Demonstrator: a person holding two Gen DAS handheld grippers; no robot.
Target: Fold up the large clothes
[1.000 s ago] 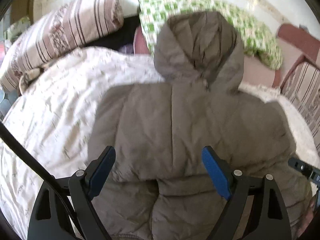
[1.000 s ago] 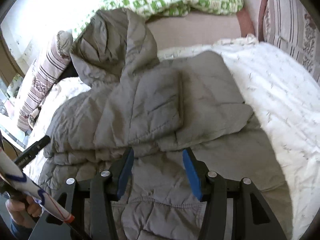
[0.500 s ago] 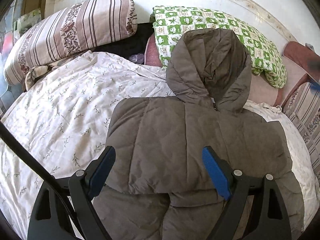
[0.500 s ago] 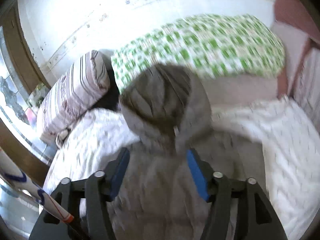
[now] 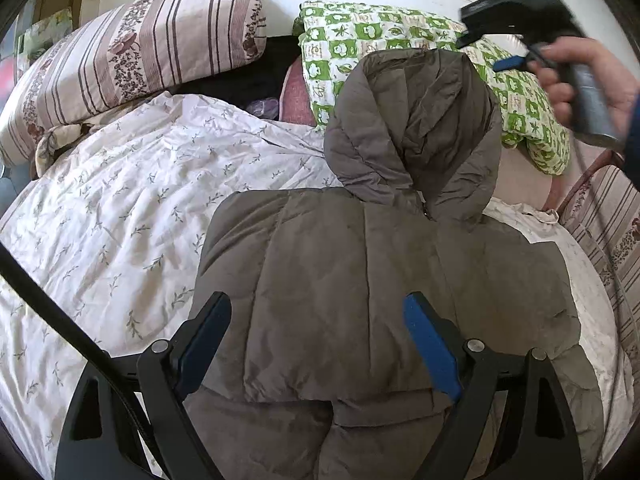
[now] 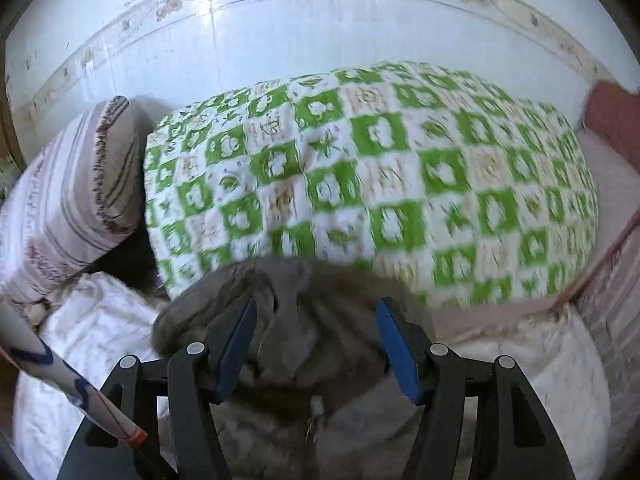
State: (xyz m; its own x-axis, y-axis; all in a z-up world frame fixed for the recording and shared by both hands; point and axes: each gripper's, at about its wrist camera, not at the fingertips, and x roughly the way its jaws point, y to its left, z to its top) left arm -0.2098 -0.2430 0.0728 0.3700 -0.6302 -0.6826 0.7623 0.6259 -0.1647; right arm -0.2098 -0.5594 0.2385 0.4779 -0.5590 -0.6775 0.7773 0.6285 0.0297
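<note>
A grey-brown hooded puffer jacket (image 5: 360,260) lies flat on the bed with both sleeves folded in over its body. Its hood (image 5: 416,128) rests against the green quilt. My left gripper (image 5: 318,300) hovers open over the jacket's lower body, with nothing between its blue pads. In the left wrist view a hand (image 5: 580,76) holds the right gripper's black body above the hood, at the top right. My right gripper (image 6: 316,306) is open over the blurred hood (image 6: 296,320) and grips nothing.
A striped pillow (image 5: 132,52) and a green checked quilt (image 6: 360,180) lie along the white wall (image 6: 280,20) behind the hood. A floral sheet (image 5: 100,220) covers the bed to the left. A striped cushion (image 5: 608,216) borders the right side.
My right gripper has left the jacket's lower body and swung up and forward to the hood, its jaws a little wider. It now shows in the left wrist view. The left gripper has stayed put.
</note>
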